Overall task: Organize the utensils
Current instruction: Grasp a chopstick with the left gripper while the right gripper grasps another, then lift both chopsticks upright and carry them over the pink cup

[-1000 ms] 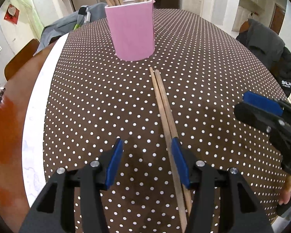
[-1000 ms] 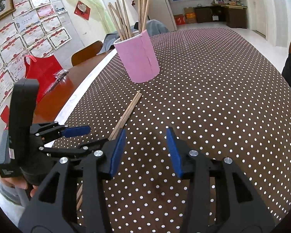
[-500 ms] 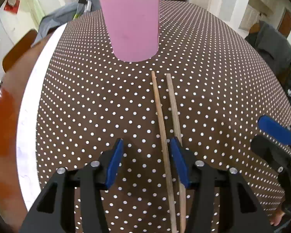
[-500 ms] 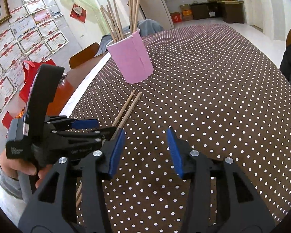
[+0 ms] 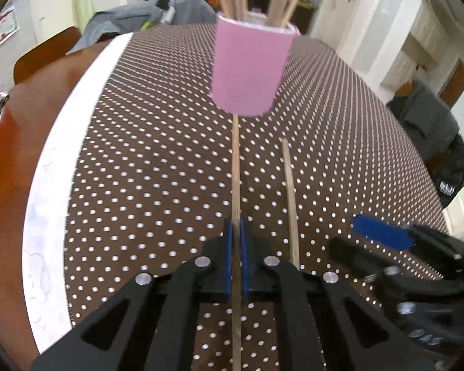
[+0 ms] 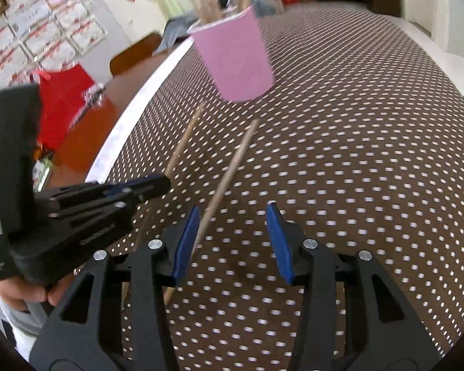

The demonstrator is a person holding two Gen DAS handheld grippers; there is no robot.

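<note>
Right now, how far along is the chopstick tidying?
Done: several chopsticks already stand in the pink cup. In hand: the left gripper has just closed on one chopstick. Left: the second chopstick lies on the dotted tablecloth, with the right gripper open over it.

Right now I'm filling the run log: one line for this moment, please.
left hand-held gripper: just closed on chopstick | right hand-held gripper: open, second chopstick between jaws | pink cup: upright, holds sticks

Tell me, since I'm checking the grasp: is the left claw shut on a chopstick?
Shut. The left claw has just closed; its blue pads press one chopstick between them.
</note>
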